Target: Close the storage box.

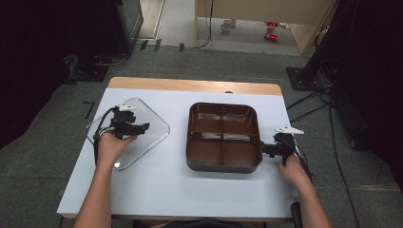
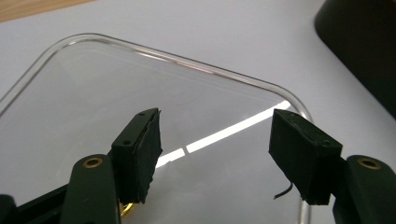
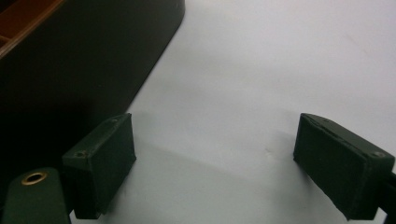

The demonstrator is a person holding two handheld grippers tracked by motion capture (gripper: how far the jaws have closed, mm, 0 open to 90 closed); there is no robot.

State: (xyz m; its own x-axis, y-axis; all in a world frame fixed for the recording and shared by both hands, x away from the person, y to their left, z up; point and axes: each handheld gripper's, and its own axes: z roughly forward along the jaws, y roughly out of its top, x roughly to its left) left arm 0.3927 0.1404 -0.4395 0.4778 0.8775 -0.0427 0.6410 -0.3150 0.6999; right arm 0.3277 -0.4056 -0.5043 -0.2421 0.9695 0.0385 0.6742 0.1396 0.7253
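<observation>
Your left tongs (image 1: 142, 127) hang half open over the clear lid (image 1: 128, 133), holding nothing. Your right tongs (image 1: 264, 149) stand open beside the brown tray (image 1: 223, 164), empty.

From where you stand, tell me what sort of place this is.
Probably a lab or recording studio, not a home: a bare white table on grey carpet, dark equipment stands around it, and cables trailing over the floor.

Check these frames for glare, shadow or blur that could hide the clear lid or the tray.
High view: sharp on the table, dark at both sides; the clear lid shows mainly by its rim. Left gripper view: a bright streak of glare crosses the lid; near jaws slightly soft. Right gripper view: the tray wall is nearly black, with soft shadows.
</observation>
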